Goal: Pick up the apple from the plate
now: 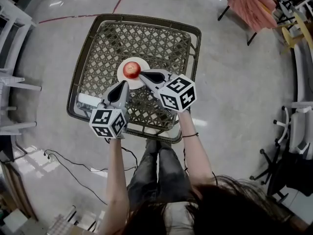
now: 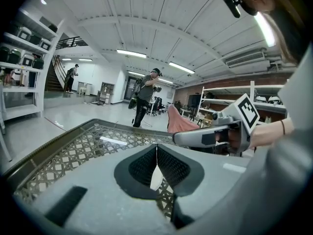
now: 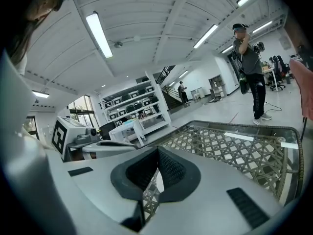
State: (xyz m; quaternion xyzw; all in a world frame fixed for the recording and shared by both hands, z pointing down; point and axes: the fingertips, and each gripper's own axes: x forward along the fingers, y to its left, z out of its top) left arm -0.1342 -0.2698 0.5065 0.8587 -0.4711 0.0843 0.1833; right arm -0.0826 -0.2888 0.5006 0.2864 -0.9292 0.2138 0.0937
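1. The apple (image 1: 131,70) sat on the white plate (image 1: 143,63), mid-table on the wicker table (image 1: 98,48).
2. My left gripper (image 1: 123,83) and right gripper (image 1: 142,75) were both clenched and empty, with their tips near the plate.
3. I judged the right jaws had to spread first, then straddle the apple's widest part and close gently so it would not roll.

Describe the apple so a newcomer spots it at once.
Start at the square table with the woven lattice top. Near its middle sits a small white plate, and the apple lies on that. It is the only round, red thing on the table.
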